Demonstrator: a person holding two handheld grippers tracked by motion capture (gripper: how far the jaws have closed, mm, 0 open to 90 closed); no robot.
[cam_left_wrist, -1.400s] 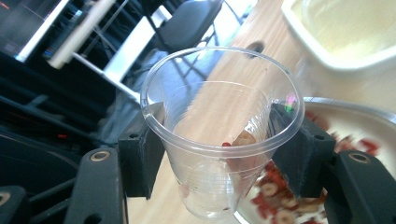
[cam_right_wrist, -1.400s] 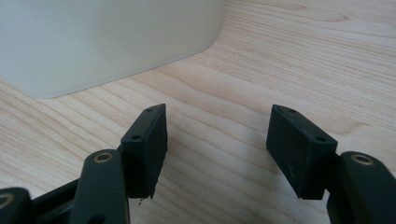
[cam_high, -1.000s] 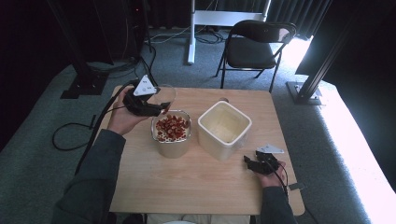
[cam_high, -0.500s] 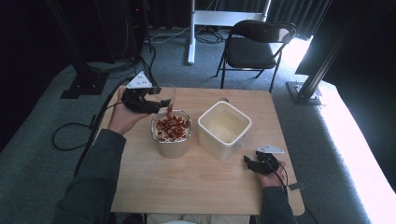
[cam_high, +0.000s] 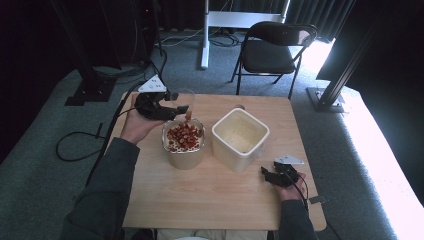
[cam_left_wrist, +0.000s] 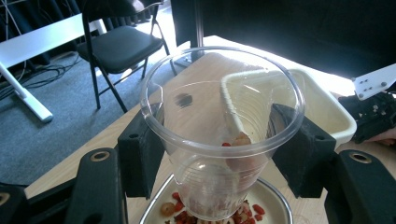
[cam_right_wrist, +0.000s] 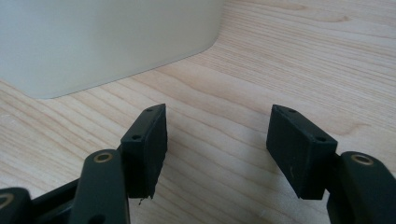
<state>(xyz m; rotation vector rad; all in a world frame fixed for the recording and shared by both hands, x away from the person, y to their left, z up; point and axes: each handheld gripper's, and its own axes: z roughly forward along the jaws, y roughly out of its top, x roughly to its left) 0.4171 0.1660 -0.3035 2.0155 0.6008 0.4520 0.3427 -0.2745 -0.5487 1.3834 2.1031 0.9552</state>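
Note:
A clear plastic cup (cam_left_wrist: 201, 107) sits between the jaws of my left gripper (cam_left_wrist: 222, 154), which is shut on it. The cup (cam_high: 182, 99) hangs over the far rim of a round bowl (cam_high: 183, 159) of red and brown pieces, mouth tilted towards the camera. A few pieces lie in its bottom. In the high view my left gripper (cam_high: 172, 107) is at the table's far left. My right gripper (cam_high: 267, 175) rests open at the near right, with bare wood between its jaws (cam_right_wrist: 217, 140).
A white square tub (cam_high: 235, 161) stands right of the bowl, just beyond my right gripper; its wall (cam_right_wrist: 107, 42) is close ahead. A black folding chair (cam_high: 272, 52) and a white desk leg (cam_high: 205, 35) stand beyond the table. Cables trail off the left edge.
The left hand has turned a little, its grey plate shifting slightly away, with the cup still held at the bowl's far rim. The right gripper has not moved.

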